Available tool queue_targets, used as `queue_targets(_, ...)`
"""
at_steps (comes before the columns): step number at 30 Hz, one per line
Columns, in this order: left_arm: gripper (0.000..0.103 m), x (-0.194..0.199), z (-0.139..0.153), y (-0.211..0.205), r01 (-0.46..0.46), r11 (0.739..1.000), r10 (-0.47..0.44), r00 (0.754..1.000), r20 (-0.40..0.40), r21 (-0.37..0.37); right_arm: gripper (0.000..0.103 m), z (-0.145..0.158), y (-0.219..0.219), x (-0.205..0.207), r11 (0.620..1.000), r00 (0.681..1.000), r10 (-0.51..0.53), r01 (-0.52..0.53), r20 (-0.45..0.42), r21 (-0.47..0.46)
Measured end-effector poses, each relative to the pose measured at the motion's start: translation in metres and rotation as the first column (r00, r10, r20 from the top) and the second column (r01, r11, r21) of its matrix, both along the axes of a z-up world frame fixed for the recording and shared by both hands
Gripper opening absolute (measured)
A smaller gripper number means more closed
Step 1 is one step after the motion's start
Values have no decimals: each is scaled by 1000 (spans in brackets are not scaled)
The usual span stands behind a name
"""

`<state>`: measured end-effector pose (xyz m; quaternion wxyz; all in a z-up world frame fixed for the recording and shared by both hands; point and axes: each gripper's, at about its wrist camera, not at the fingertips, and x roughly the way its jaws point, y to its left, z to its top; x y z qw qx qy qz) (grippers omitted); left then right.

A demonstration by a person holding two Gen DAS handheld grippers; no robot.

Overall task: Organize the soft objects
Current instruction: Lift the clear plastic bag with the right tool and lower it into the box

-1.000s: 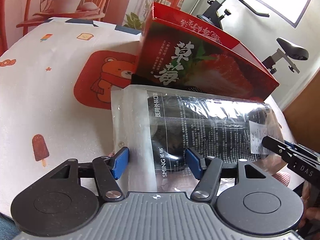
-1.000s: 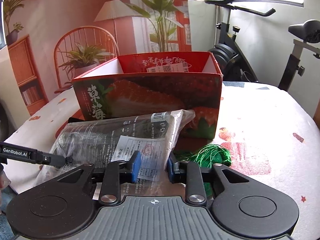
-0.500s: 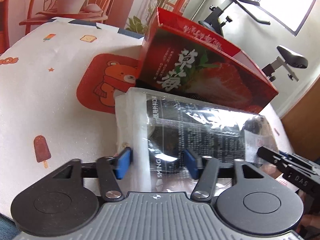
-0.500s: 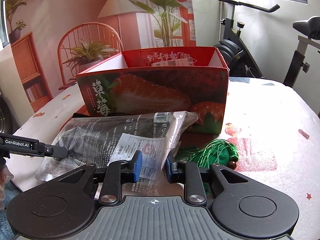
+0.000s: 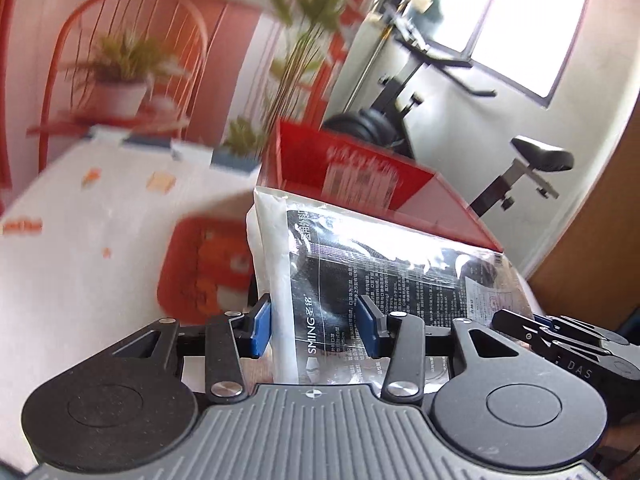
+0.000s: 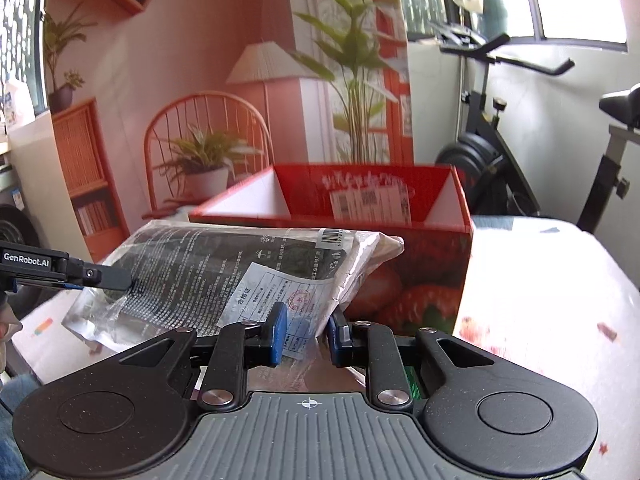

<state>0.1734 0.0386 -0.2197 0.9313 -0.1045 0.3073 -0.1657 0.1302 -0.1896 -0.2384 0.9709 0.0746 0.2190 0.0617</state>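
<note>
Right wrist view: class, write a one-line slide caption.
Both grippers, right gripper and left gripper, hold a mask packet before the open strawberry box.

Bag [image 6: 224, 276] is sitting above the table [image 6: 540, 280], in front of the box [image 6: 420, 256], spanning the 2 grippers: left gripper [image 5: 316, 330] at its left end, right gripper [image 6: 306, 330] at its right end. Mat [image 5: 200, 264] is lying left of the box.

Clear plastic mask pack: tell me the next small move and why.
Probably carry the clear plastic mask pack forward over the open red strawberry carton. The left gripper and right gripper hold opposite ends; the pack hangs at rim height, short of the opening.
</note>
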Motion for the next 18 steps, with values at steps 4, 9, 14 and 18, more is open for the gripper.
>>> queue_targets(4,46,11,24,-6,15,1000,-15,998,55,3,20,22,-7,10,1000,999,-6,6,48,9)
queue_targets(9,46,42,52,-29,46,999,-47,992,115,9,20,54,-27,30,999,993,-42,42,113,3)
queue_targets(14,46,88,68,-60,75,997,-75,990,117,0,20,76,-55,58,996,986,-92,93,136,-3)
queue_targets(18,46,125,64,-79,99,995,-99,992,85,0,20,79,-77,86,992,986,-123,123,115,2)
